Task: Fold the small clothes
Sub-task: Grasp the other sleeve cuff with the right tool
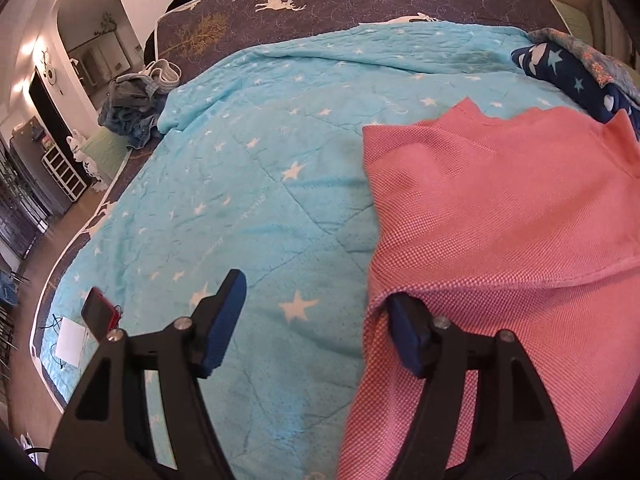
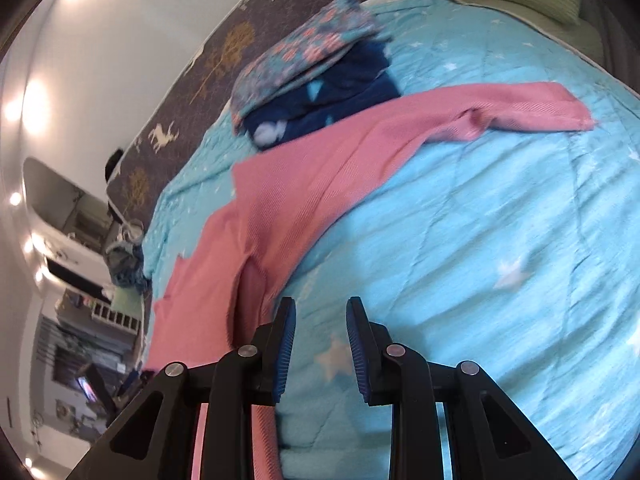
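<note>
Pink shirt point(image 1: 500, 208): spread on the turquoise star quilt point(image 1: 240, 200), beside folded clothes point(image 2: 312, 68).
Left claw point(image 1: 316, 324): wide apart, one finger at the shirt's edge.
Right claw point(image 2: 320, 344): apart, empty, over the quilt.

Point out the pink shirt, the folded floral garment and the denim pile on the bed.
pink shirt point(image 1: 500, 200), left wrist view, on the middle of its flat body.
folded floral garment point(image 2: 304, 48), right wrist view, on its top face.
denim pile point(image 1: 128, 108), left wrist view, on the crumpled centre.
</note>
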